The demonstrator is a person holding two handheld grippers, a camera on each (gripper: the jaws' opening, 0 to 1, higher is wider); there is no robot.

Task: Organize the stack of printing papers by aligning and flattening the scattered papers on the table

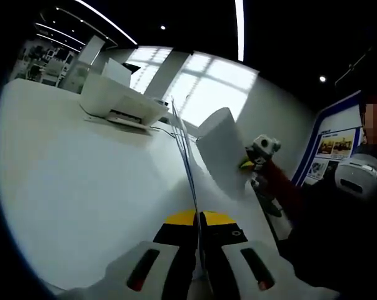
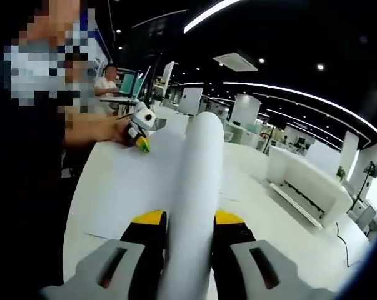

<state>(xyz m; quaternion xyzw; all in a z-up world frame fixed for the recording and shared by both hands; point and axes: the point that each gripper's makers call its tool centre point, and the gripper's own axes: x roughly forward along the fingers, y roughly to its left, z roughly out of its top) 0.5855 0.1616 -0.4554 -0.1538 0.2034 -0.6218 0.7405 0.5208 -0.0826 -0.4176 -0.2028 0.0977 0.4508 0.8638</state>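
Both grippers were found clamped on the paper stack (image 1: 222,150), held lifted off the white table (image 1: 82,181) with the printer (image 1: 119,100) standing beyond it. The left gripper (image 1: 197,250) had its jaws closed on the thin edge nearest it, while the right gripper (image 2: 188,250) was shut around a bowed, rolled-over portion of the stack (image 2: 197,187). Holding opposite ends clear of the table appeared intended to let the sheets be squared before being laid flat.
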